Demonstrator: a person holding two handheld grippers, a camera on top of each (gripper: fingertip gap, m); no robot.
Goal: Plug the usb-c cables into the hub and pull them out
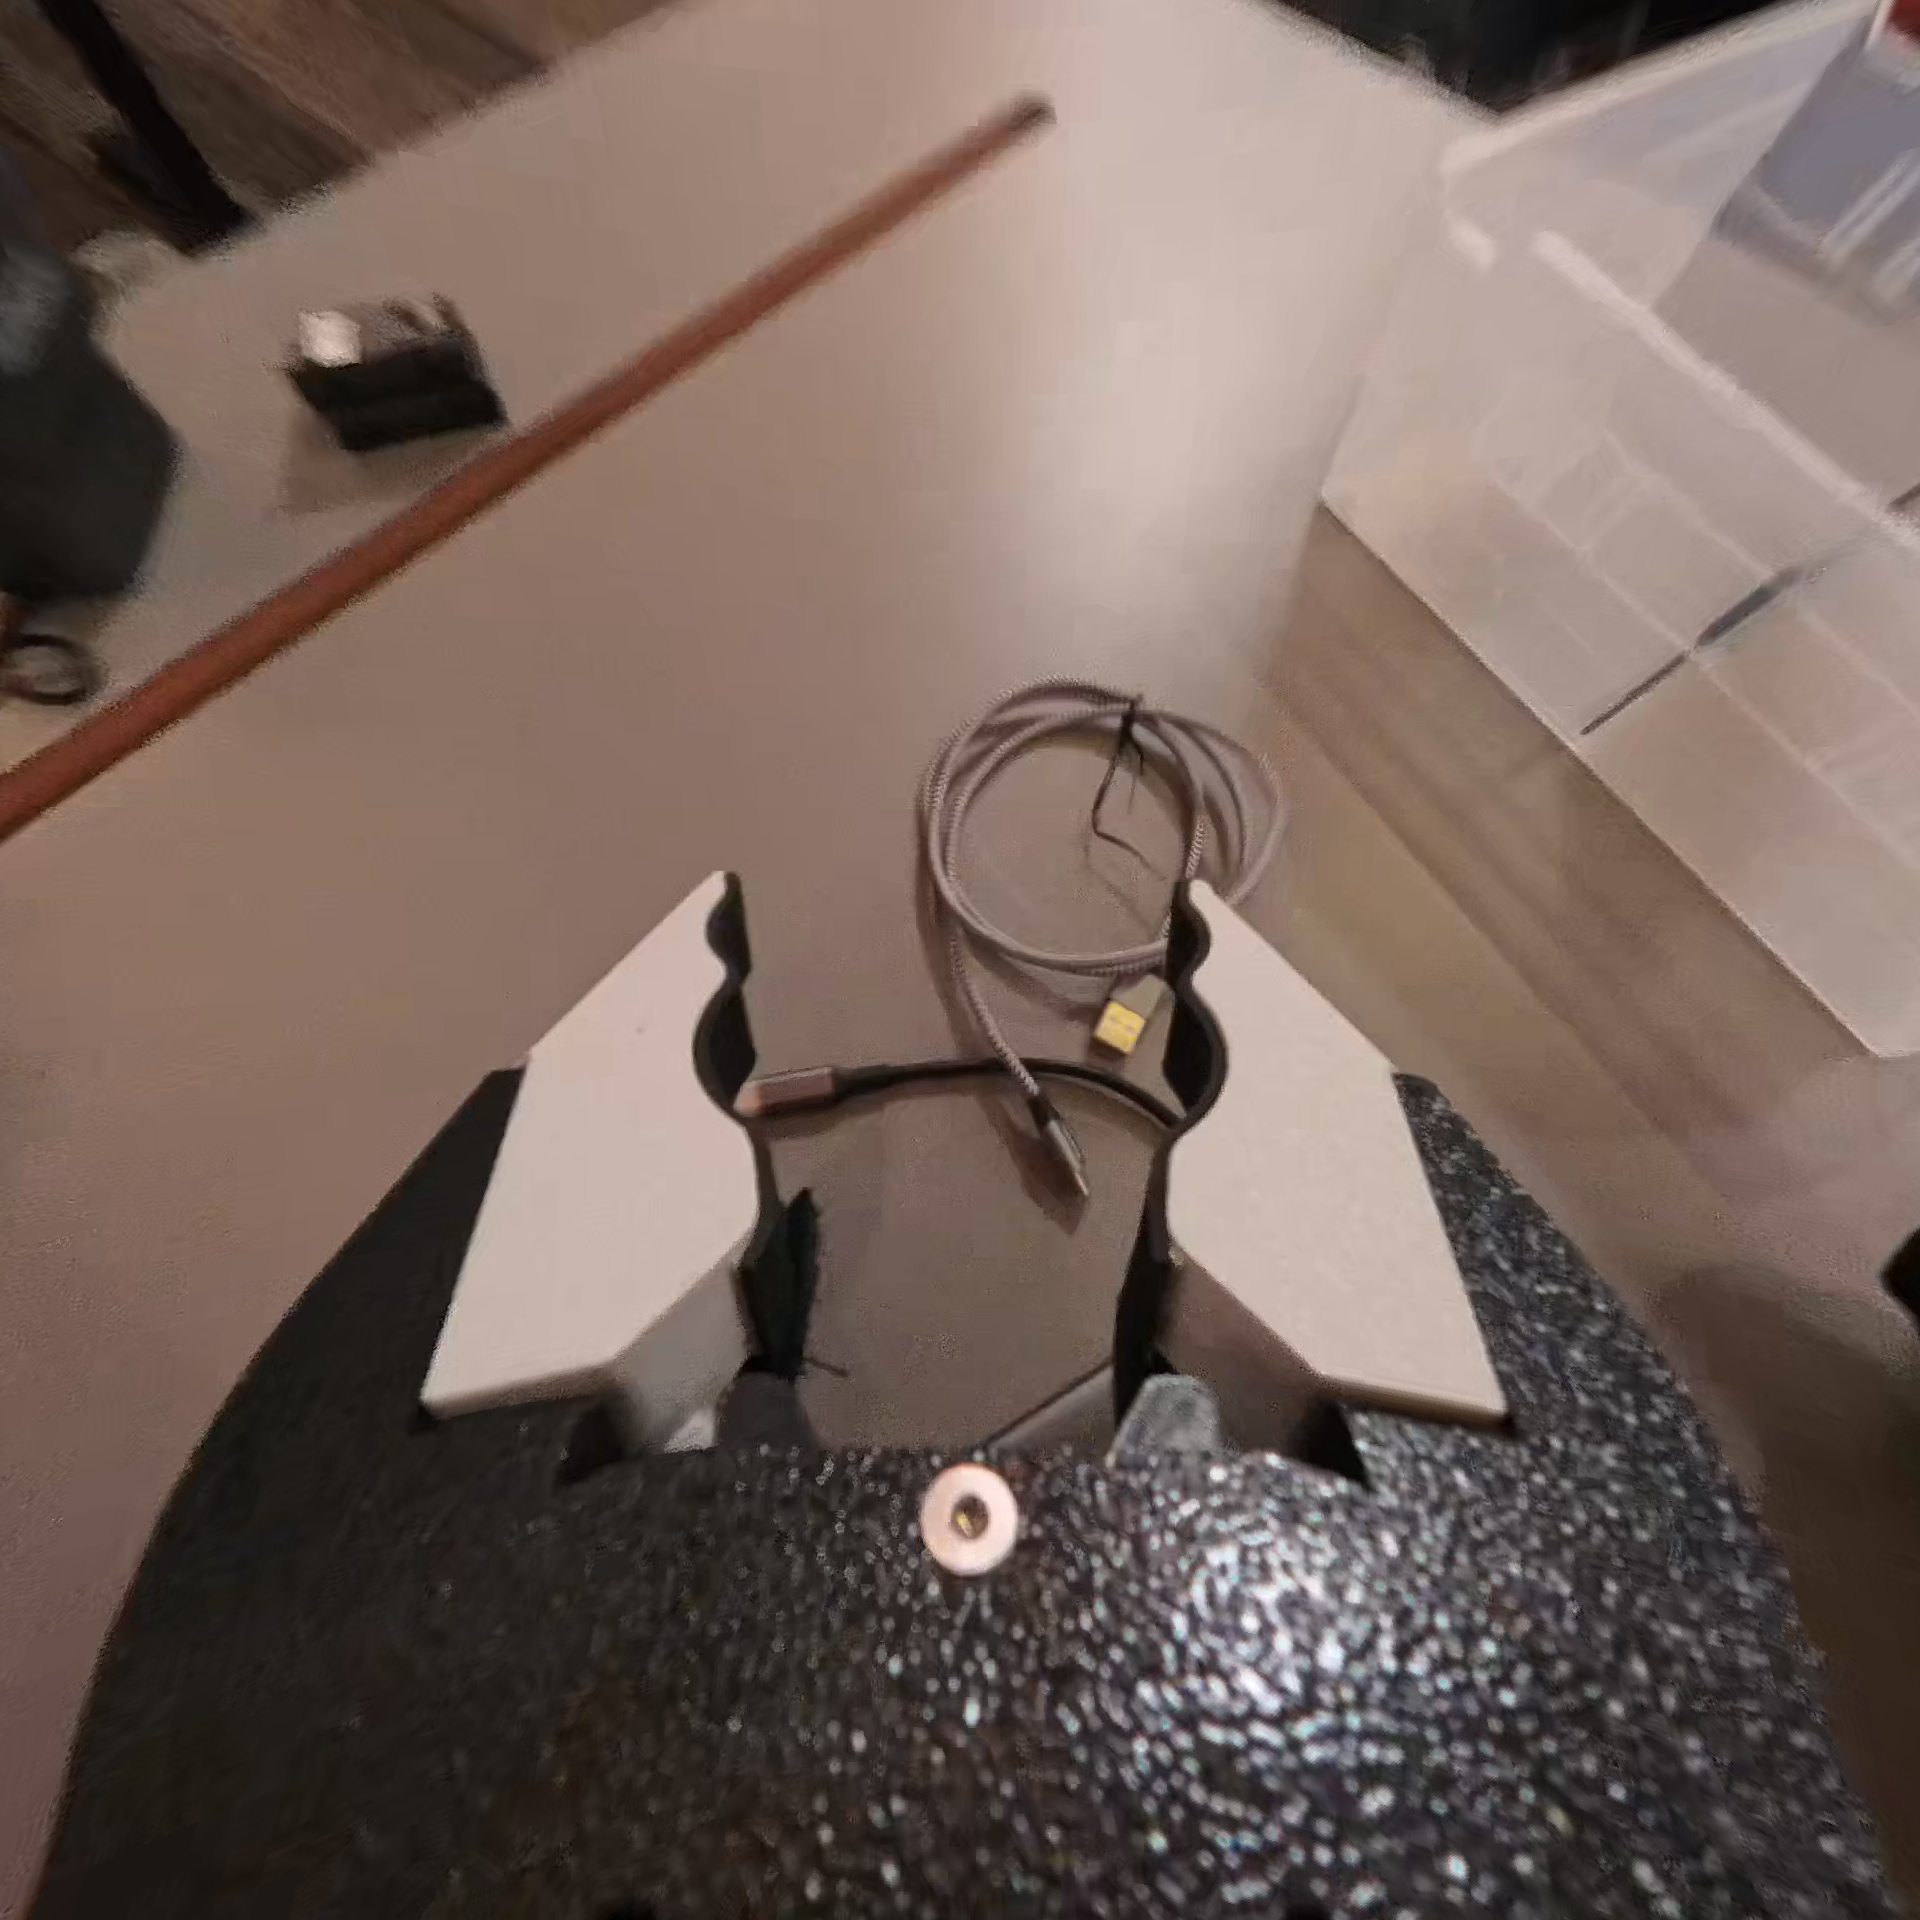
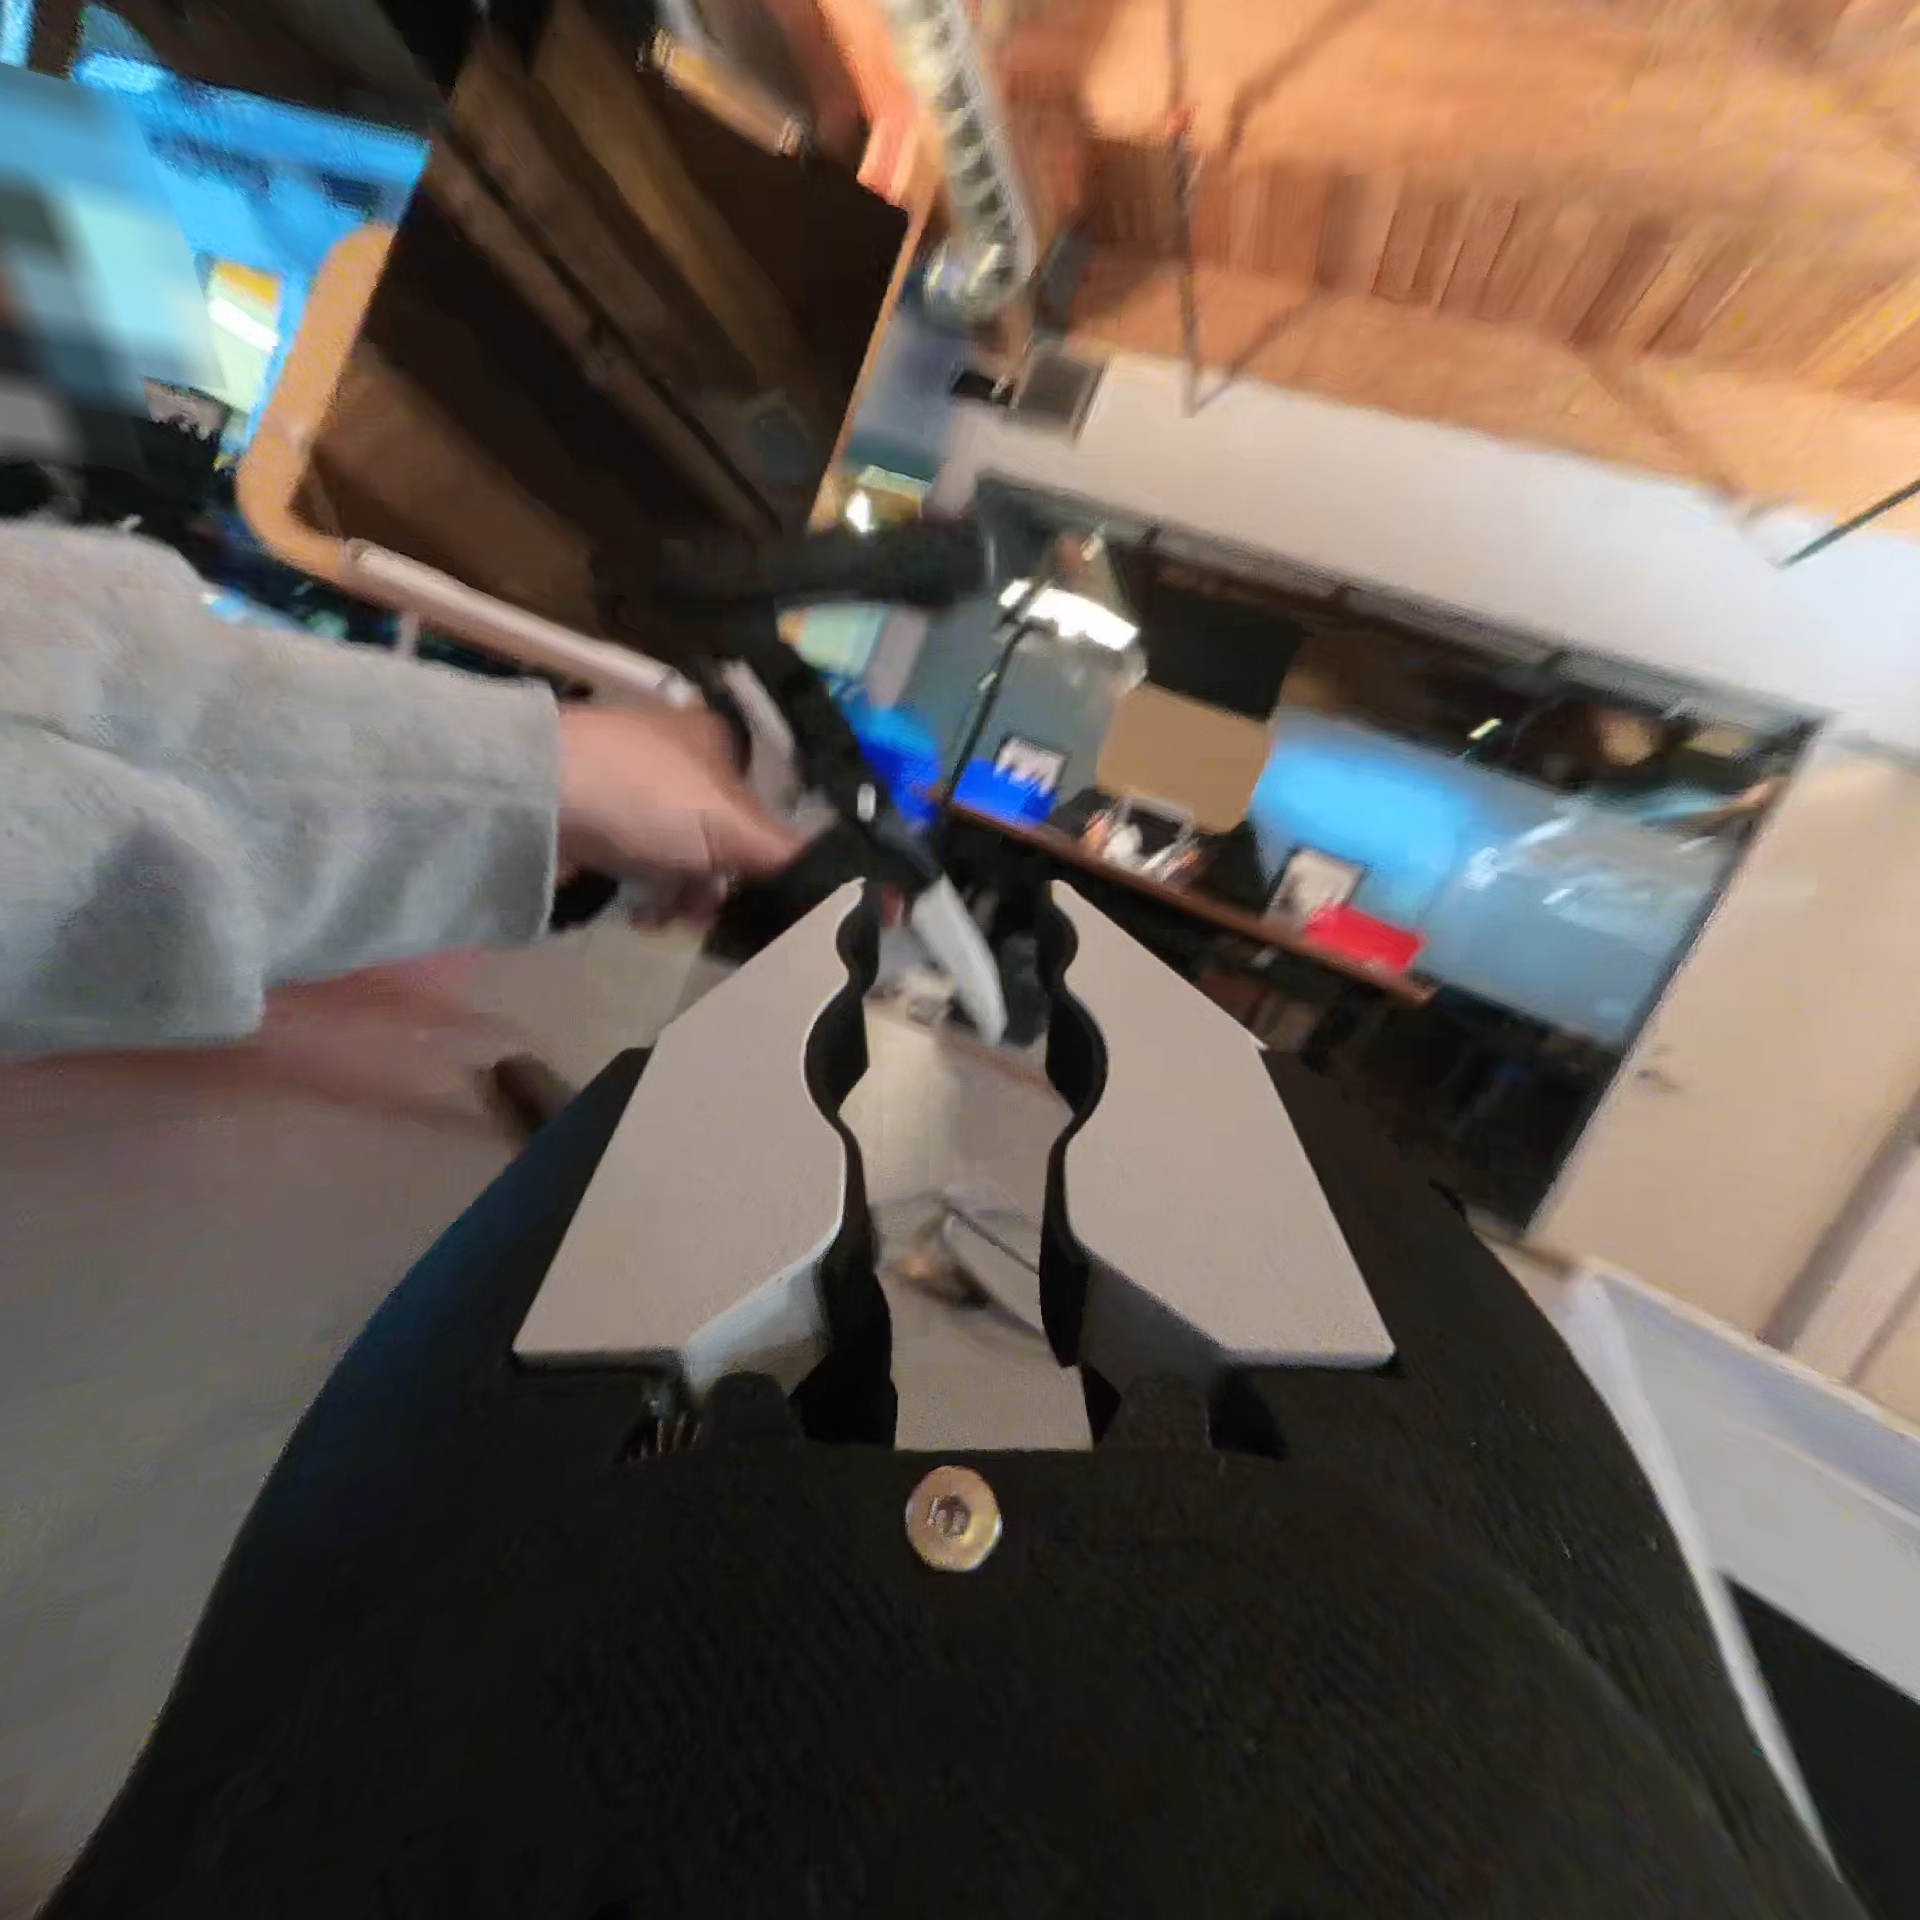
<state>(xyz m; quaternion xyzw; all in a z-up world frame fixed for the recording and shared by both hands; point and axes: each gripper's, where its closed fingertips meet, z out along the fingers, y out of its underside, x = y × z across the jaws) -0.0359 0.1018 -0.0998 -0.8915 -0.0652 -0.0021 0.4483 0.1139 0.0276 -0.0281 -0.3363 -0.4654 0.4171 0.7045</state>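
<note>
Left gripper (image 1: 961, 914) nearest, black speckled body low in the left wrist view, white fingers (image 1: 623, 1122) spread wide, nothing between them; hovering over a pale table (image 1: 623, 727); black cable (image 1: 935, 1075) lying across the gap between the fingers, its metal plug (image 1: 779, 1094) just beside the left finger; grey braided cable (image 1: 1091, 810) coiled beyond, tied with a thin black tie, one plug (image 1: 1055, 1143) crossing over the black cable, its yellow-tipped plug (image 1: 1125, 1018) close by the right finger; clear plastic bin (image 1: 1662, 468) to the right on the table; small dark box (image 1: 395, 379) far left, too blurred to name; brown strip (image 1: 520, 447) running diagonally across the tabletop.

Right gripper (image 2: 956, 904) tilted up toward the room, right wrist view heavily blurred; fingers (image 2: 727, 1143) parted at a moderate gap, empty; person's hand (image 2: 655, 810) in a grey sleeve (image 2: 260, 779) gripping the other gripper farther off; hub not made out in either view.
</note>
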